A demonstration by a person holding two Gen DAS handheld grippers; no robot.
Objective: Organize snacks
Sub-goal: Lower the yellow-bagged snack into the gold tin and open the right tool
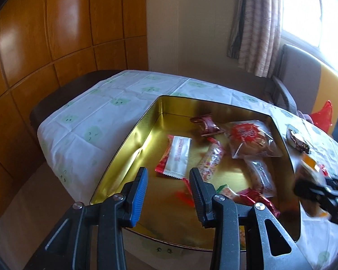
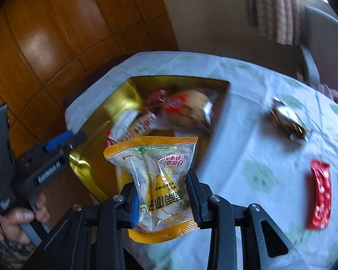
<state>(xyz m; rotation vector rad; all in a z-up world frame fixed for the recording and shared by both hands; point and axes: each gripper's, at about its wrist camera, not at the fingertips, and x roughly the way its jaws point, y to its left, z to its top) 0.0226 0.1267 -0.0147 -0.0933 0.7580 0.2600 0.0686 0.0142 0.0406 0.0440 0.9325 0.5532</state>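
A gold tin box sits on the table and holds several wrapped snacks, among them a white and red packet and a large bun pack. My left gripper is open and empty above the tin's near end. My right gripper is shut on a yellow-edged clear snack pack, held above the table beside the tin. It shows blurred at the right edge of the left wrist view. A red packet and a dark gold-brown packet lie on the cloth.
A white tablecloth with green prints covers the table. A wood-panelled wall stands at the left. A chair, a curtain and a window are at the back right. The dark packet lies just outside the tin's right wall.
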